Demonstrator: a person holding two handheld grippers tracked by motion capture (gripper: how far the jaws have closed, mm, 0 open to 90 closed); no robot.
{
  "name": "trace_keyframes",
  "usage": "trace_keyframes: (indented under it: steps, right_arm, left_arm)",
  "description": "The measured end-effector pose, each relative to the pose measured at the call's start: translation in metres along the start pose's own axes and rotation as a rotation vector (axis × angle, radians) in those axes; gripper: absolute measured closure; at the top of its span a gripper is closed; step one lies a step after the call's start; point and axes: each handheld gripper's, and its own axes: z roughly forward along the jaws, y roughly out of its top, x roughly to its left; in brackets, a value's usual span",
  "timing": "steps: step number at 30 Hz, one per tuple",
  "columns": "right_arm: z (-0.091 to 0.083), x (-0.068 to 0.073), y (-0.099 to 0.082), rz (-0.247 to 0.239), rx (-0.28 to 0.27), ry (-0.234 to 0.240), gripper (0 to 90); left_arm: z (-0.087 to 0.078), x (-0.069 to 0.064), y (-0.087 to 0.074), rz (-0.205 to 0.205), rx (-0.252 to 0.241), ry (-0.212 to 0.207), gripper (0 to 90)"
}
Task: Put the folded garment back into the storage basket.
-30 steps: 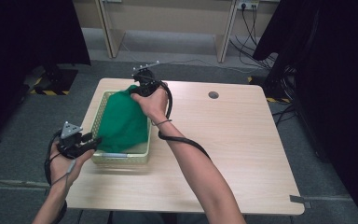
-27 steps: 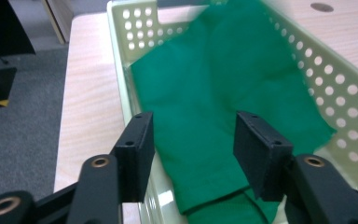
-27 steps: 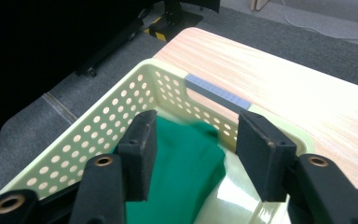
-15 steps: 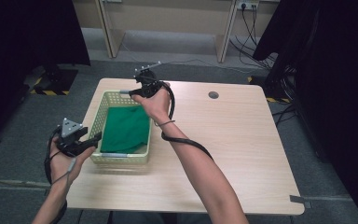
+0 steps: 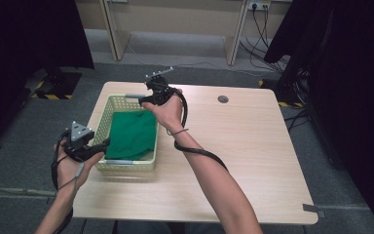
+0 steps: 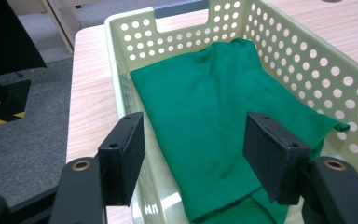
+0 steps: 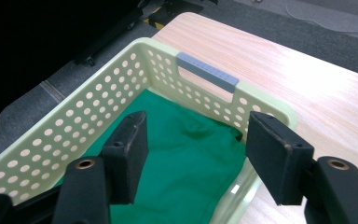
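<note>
The left tool (image 5: 99,145) is hovering at the near left corner of the basket (image 5: 108,111), its jaws released and standing apart with nothing pinched between them — they have just been opening. The right tool (image 5: 144,100) is hanging over the far right corner by the grey handle (image 5: 135,96), and its jaws, too, have just been opening and are gripping nothing. In both gripper views the green cloth (image 6: 219,116) is lying below and beyond the pads, not touching them. The cloth is sitting folded flat inside the basket, covering most of the bottom, with one corner riding up against the perforated right wall (image 6: 307,70). The basket is standing on the left part of the table (image 5: 253,146), its left wall near the table's left edge — the wide right part of the tabletop is lying bare, with a dark round hole (image 5: 222,99) toward the far edge.
</note>
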Motion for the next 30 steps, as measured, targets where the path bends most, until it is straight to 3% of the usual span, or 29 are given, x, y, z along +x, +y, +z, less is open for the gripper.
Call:
trace_keyframes:
  steps: [13,30]
  right_arm:
    - [-0.008,-0.010,-0.013,-0.008,0.017,-0.001,29.1]
    - [-0.030,-0.031,-0.040,-0.007,0.010,-0.004,26.6]
  left_arm:
    - [0.009,-0.008,0.005,0.032,0.034,-0.006,32.4]
    - [0.021,-0.018,0.012,0.092,0.103,-0.035,32.7]
